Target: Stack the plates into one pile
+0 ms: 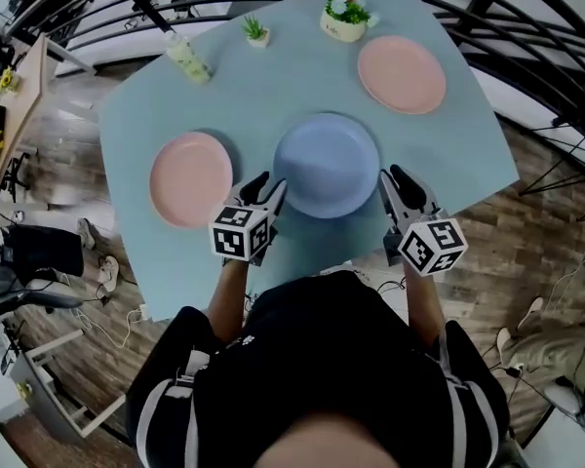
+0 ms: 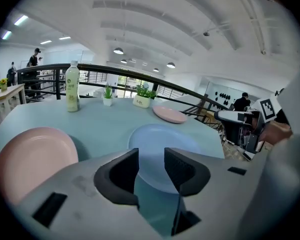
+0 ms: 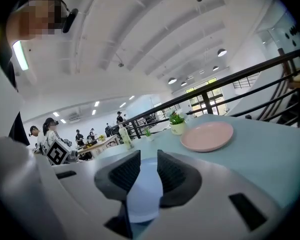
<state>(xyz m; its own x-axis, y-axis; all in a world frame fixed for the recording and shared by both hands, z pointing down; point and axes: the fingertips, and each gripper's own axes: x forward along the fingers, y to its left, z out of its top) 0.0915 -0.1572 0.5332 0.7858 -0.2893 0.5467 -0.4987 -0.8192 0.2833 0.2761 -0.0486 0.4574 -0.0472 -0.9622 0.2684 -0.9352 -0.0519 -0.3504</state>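
Head view: nothing is stacked yet. Three plates lie well apart on the pale blue table [image 1: 273, 96]: the blue plate [image 1: 327, 164] in the middle, the left pink plate [image 1: 191, 177] and the far pink plate [image 1: 402, 74], which sits near a potted plant [image 1: 344, 13]. All are round, shallow, smooth and matt, probably plastic. The left gripper [image 1: 270, 189] and right gripper [image 1: 394, 177] flank the blue plate's near rim.

Left gripper view: the dark jaws with ribbed pads stand apart, with nothing between them. The blue plate lies flat just beyond the gap.

Right gripper view: the jaws are parted by a narrower gap and grip nothing. The blue plate shows through it.

All the stacking is still to do: two plates must go onto a third
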